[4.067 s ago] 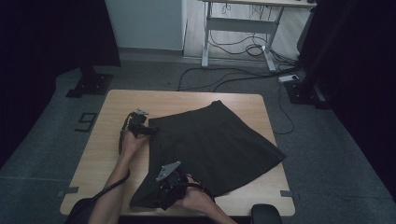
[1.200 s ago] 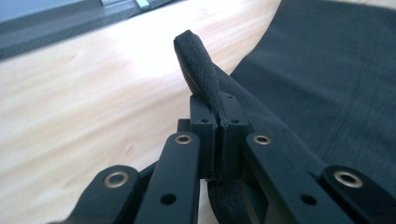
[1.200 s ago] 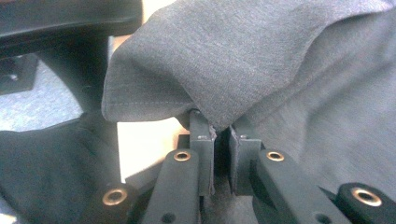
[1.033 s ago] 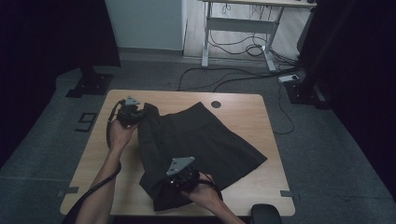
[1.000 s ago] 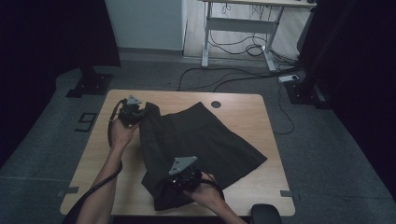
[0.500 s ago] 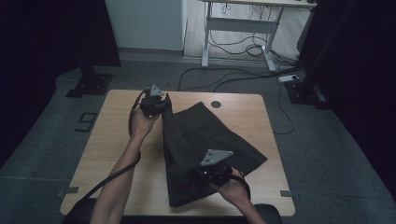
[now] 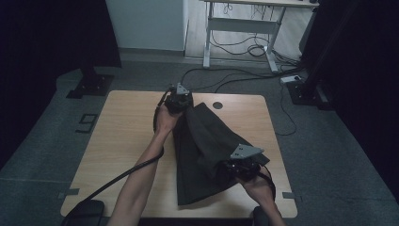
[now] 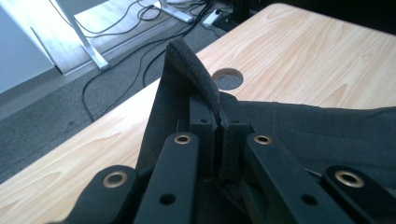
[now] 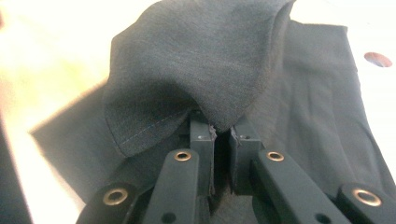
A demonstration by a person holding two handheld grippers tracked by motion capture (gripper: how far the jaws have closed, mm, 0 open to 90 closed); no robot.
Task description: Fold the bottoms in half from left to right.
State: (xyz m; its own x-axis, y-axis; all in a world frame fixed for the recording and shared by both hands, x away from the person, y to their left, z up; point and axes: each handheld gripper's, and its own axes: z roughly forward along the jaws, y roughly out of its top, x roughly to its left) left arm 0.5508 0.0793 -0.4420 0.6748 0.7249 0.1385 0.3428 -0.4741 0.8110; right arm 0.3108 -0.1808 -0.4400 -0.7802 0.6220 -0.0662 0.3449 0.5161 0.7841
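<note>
Your jaws are clamped on cloth at both ends: the left gripper (image 7: 179,100) pinches the thick band edge of the dark skirt (image 7: 202,150) at the far side of the worktop (image 7: 127,136), and in the left gripper view that band (image 8: 196,79) stands up in a narrow ridge between the jaws, so only a thin bite holds it. If you pull hard from there, I judge the band could slide out and the fold would drop crooked. The skirt itself lies in a long strip down the middle of the worktop, one half lifted and carried over the other, near the cable hole (image 7: 217,105). Further right, your right gripper (image 7: 242,165) grips the hem at the near end; in the right gripper view the hem (image 9: 219,121) is caught only at its very edge, with loose cloth ballooning above the jaws. That bulge may land as a wrinkle if you lower it slack. Uneven travel between your two hands would likely skew the edges, and dragging could shift the bottom layer.
</note>
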